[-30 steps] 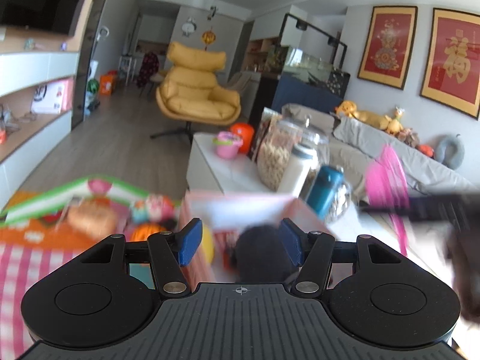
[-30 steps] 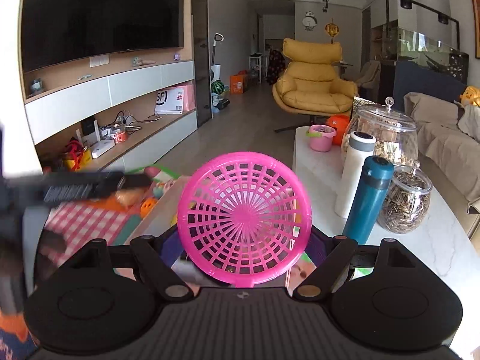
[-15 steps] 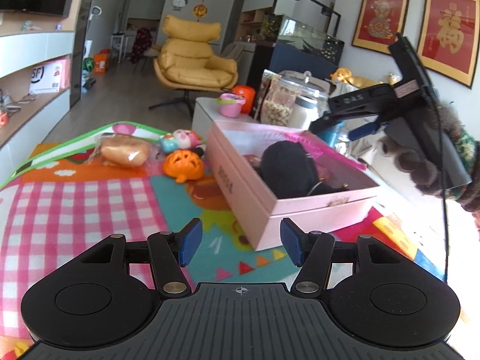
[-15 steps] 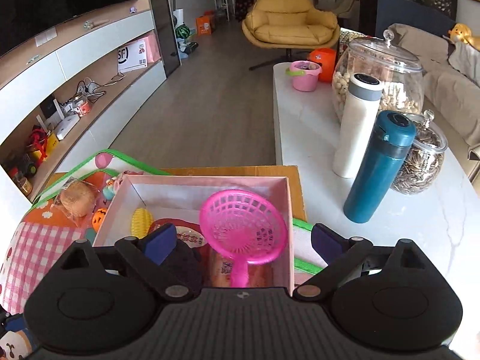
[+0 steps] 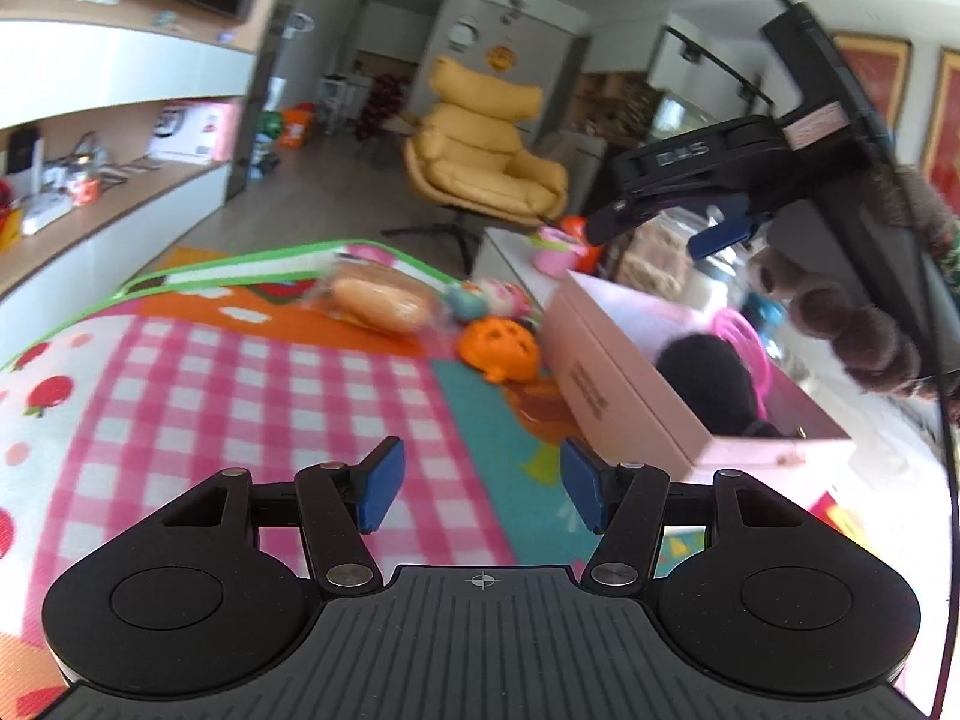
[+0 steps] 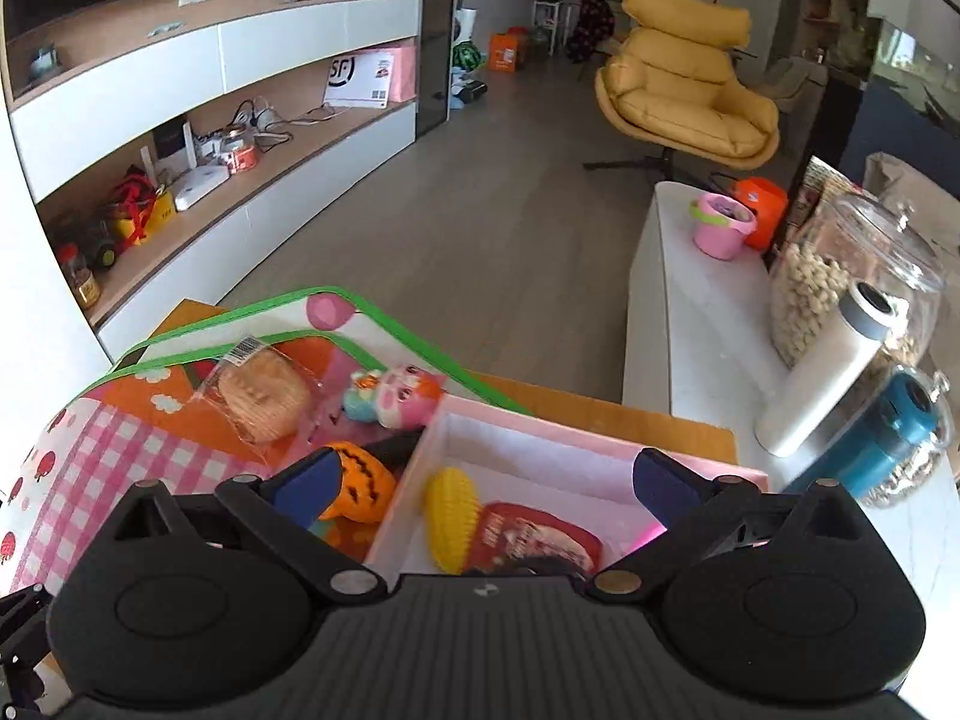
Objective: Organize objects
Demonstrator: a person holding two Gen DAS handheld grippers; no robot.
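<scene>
A pink box [image 5: 624,384] stands on a colourful play mat [image 5: 240,384]; it also shows in the right wrist view [image 6: 576,456]. In it lie a black fuzzy object [image 5: 708,378], a pink sieve [image 5: 747,342], a yellow corn toy [image 6: 453,519] and a red packet [image 6: 534,537]. On the mat left of the box are an orange pumpkin [image 5: 498,351], a wrapped bun [image 5: 384,303] and a pink animal toy [image 6: 399,402]. My left gripper [image 5: 480,495] is open and empty, low over the mat. My right gripper [image 6: 486,483] is open and empty above the box; it also shows in the left wrist view [image 5: 666,228].
A white coffee table [image 6: 684,324] right of the mat carries a pink cup [image 6: 720,228], glass jars [image 6: 840,276], a white bottle [image 6: 828,372] and a teal bottle [image 6: 894,438]. A yellow armchair [image 6: 684,90] stands beyond. Wall shelves [image 6: 210,138] run along the left.
The right gripper let go of the pink sieve into the box and rose. The left gripper released the black object into the box, drew back and swung left over the mat.
</scene>
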